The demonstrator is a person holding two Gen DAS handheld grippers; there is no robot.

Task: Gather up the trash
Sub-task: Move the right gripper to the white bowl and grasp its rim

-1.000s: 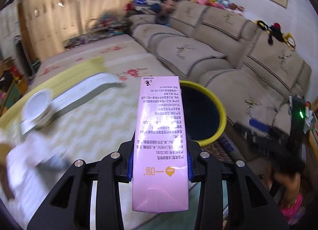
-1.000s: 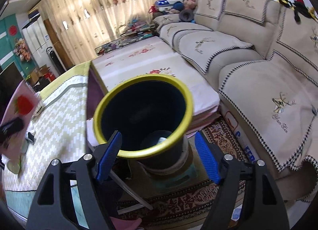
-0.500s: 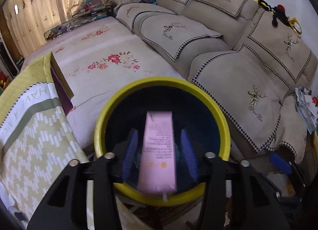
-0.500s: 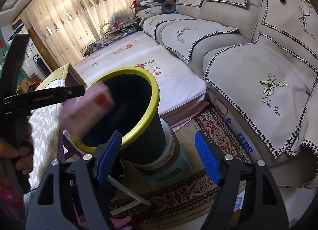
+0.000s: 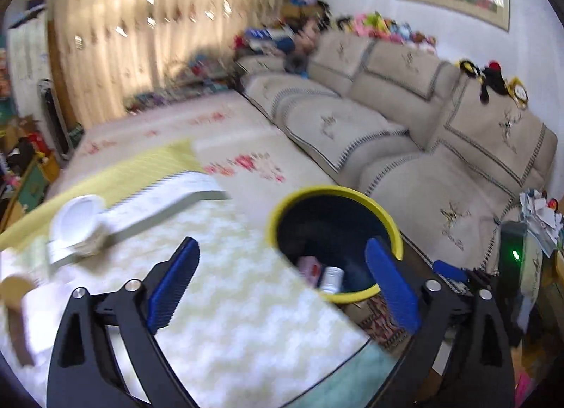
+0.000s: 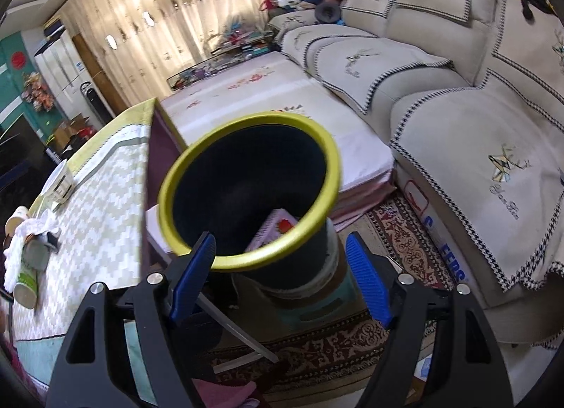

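Only "EERS" reads on box (image 6: 449,263).

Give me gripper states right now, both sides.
Left gripper: open, holding nothing.
Right gripper: open, holding nothing.

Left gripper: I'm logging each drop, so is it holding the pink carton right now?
No. The left gripper is open with nothing between its fingers, and the pink carton lies inside the yellow-rimmed bin.
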